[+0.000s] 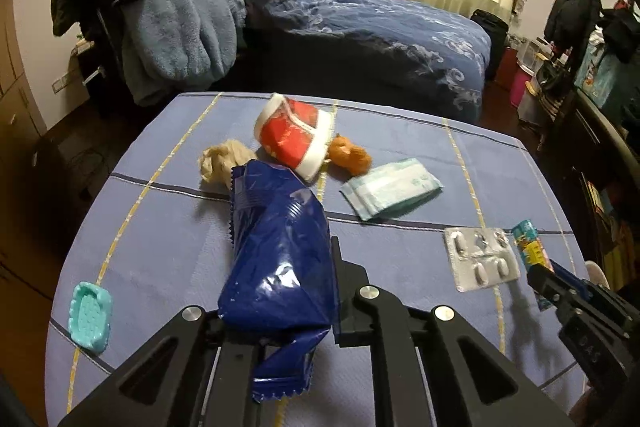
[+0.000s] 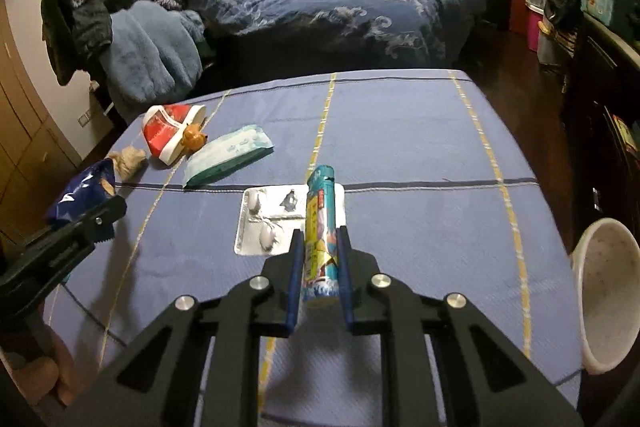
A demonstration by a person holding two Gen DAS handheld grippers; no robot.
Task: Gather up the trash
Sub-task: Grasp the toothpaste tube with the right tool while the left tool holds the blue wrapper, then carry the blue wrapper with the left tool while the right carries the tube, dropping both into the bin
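Already my left tongs point(image 1: 280, 323) are clenched on the crinkly dark-blue foil snack bag point(image 1: 276, 251), frame centre: light, slippery, floppy. Right tongs point(image 2: 318, 247) pinch the thin teal printed wrapper stick point(image 2: 319, 227) mid-length, over the surface point(image 2: 400, 131).

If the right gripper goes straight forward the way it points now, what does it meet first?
Probably the blister pack. The right gripper, shut on the teal snack tube, points down at the tablecloth, and the pack lies just ahead, partly under the tube. Depth is unclear, so the tube's tip may touch cloth first.
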